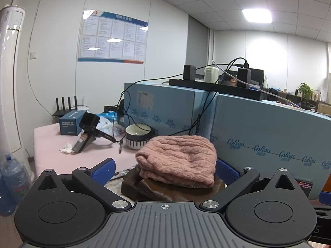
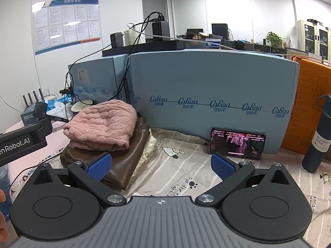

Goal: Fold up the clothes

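Observation:
A folded pink knit sweater (image 1: 178,159) lies on top of a folded brown leather garment (image 1: 153,188); both also show in the right wrist view, the sweater (image 2: 101,124) above the brown garment (image 2: 122,165). A bit of white fleece (image 2: 148,148) sticks out beside the pile. My left gripper (image 1: 165,170) is open, its blue pads on either side of the pile, close in front of it. My right gripper (image 2: 161,165) is open and empty over the printed sheet (image 2: 182,165), just right of the pile. The left gripper's body (image 2: 22,142) shows at the left edge.
Blue cartons (image 2: 206,95) wall off the back. A phone (image 2: 236,143) leans against them. A dark flask (image 2: 318,136) and an orange box (image 2: 308,107) stand at right. A bowl (image 1: 138,136), a handheld camera (image 1: 88,131), cables and a small box (image 1: 70,126) lie left.

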A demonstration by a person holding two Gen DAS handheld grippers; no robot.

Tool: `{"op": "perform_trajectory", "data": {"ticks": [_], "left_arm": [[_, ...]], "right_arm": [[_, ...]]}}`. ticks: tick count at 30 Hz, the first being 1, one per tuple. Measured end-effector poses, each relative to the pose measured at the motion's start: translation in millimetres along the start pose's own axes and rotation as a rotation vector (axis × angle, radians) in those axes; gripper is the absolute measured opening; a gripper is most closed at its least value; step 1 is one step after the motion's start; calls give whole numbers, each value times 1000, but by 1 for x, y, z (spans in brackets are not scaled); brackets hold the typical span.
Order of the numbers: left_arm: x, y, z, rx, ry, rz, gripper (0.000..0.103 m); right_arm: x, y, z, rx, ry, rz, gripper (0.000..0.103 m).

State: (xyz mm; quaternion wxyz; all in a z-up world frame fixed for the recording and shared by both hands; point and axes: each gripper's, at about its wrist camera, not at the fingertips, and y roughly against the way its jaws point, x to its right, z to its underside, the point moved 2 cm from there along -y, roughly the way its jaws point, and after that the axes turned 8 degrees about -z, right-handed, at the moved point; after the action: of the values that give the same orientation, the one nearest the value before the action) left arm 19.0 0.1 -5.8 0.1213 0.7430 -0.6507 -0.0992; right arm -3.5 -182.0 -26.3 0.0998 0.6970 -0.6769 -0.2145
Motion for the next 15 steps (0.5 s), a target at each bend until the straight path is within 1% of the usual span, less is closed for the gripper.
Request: {"op": "perform_trajectory", "data": {"ticks": [5, 9, 15], "left_arm": [[-9, 4, -3, 11, 8, 1, 103], [9, 2, 0, 4, 1, 5, 103], [13, -1, 3, -1, -2, 15, 103]], "right_arm": [[1, 3, -1, 1, -6, 2, 103], [2, 5, 1, -2, -10, 7, 103], [6, 3, 3, -2, -17, 20, 103]]}}
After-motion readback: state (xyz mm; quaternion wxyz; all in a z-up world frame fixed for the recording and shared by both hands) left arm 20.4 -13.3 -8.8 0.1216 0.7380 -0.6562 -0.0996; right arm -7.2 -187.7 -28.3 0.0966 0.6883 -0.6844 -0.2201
